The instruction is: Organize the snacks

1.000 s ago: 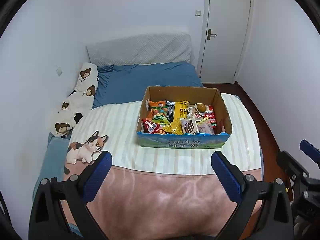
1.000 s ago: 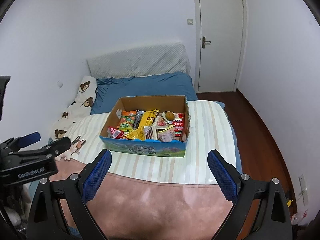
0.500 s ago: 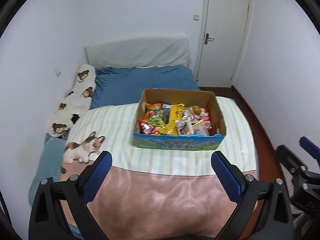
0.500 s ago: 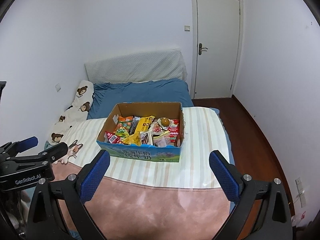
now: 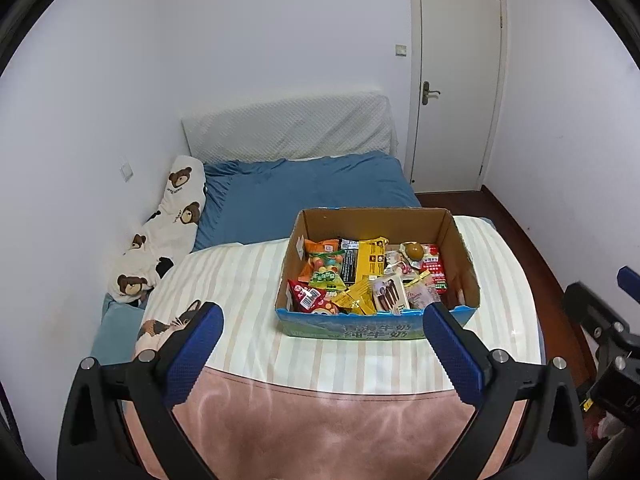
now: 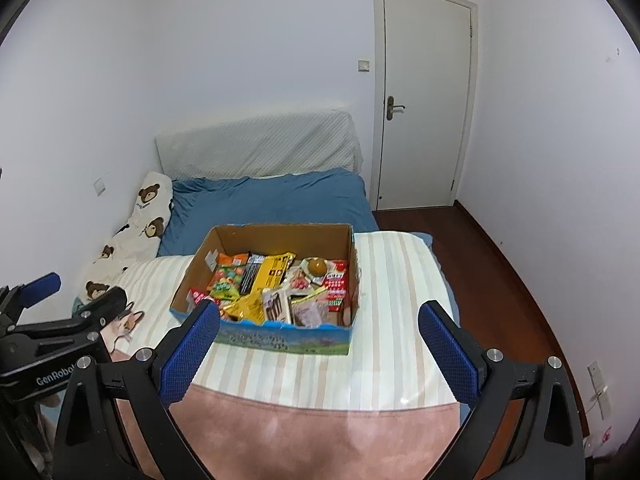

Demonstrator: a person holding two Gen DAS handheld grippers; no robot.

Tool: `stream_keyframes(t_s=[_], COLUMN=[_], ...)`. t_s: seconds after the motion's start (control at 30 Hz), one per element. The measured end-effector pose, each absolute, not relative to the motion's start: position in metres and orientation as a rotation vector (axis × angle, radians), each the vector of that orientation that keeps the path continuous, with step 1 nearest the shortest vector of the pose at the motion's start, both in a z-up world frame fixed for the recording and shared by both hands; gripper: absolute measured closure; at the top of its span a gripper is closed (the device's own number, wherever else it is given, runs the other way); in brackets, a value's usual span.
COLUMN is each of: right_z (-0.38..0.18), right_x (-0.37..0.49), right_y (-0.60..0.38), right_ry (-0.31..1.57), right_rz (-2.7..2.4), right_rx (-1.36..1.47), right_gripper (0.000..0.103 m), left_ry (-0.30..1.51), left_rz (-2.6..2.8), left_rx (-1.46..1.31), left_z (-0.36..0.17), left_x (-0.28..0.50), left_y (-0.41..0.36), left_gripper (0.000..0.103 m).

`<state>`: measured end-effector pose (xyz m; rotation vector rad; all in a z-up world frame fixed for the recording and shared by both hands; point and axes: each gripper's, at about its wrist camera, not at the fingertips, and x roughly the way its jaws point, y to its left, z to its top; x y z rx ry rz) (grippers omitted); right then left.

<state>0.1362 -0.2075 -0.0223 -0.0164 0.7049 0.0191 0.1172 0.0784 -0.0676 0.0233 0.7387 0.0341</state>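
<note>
An open cardboard box (image 5: 460, 248) with a blue printed front stands on the striped blanket (image 5: 240, 280) on the bed. It shows in the right wrist view too (image 6: 200, 264). It holds several snack packets, among them a yellow packet (image 5: 370, 262), an orange packet (image 5: 320, 256) and a red packet (image 5: 434, 270). My left gripper (image 5: 322, 320) is open and empty, well short of the box. My right gripper (image 6: 320, 320) is open and empty, also short of the box.
A bear-print pillow (image 5: 168, 224) lies along the left wall. A blue sheet (image 5: 304, 192) and a grey headboard (image 5: 288, 128) lie behind the box. A pink blanket (image 5: 320, 428) covers the near end. A closed white door (image 5: 452, 92) and wood floor (image 6: 500, 272) are on the right.
Both grippers have drawn back and risen a little over the last second, then the left one came nearer again. The box has not moved. Both stay open and empty.
</note>
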Motion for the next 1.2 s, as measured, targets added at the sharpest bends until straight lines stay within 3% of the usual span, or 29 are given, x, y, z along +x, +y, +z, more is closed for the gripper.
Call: stream_keyframes(t_s=[0.6,1.2], right_z=[-0.061,-0.065], right_x=[0.188,0.193], right_y=[-0.209,-0.207], right_ry=[0.773,0.771], right_rz=[-0.049,-0.064], right_rx=[-0.025,-0.025], right_gripper=[0.002,0.002], left_ry=[0.823,0.817], left_rz=[0.039,0.026], left_rx=[0.029,0.045], left_z=[-0.097,-0.101], left_x=[0.165,0.170], left_y=[0.077,0.076], left_gripper=[0.001,0.001])
